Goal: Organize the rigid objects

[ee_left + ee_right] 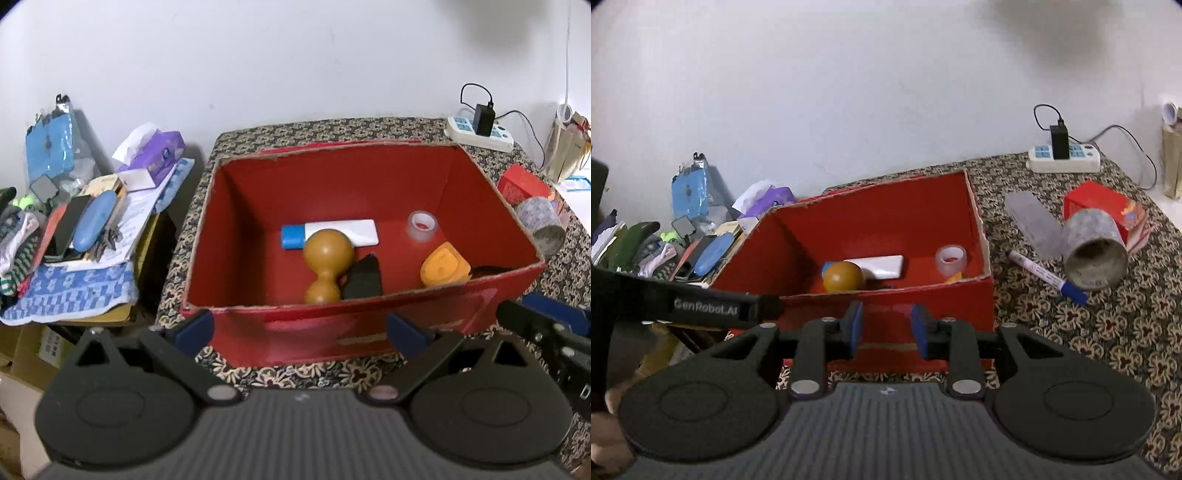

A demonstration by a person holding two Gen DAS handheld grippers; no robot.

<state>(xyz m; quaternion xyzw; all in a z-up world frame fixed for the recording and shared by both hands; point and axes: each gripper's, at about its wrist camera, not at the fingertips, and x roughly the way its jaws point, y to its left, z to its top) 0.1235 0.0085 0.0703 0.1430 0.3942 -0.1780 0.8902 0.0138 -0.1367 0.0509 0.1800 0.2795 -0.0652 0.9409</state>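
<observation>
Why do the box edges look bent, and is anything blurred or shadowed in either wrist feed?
Left wrist: fisheye bows the red box rim and darkens the corners; contents such as the tape roll stay sharp; a soft shadow smudges the wall at upper right. Right wrist: same bowing; slightly softer, the marker still readable; the same wall shadow; no strong glare.

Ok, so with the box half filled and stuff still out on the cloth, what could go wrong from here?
1. The patterned cylinder lies on its side by the marker; a nudge could roll it away.
2. The clear tape roll and tube sit loose in the red box; anything dropped in may knock them.
3. The right gripper stands only slightly open, probably too narrow for the cylinder unless widened.
</observation>
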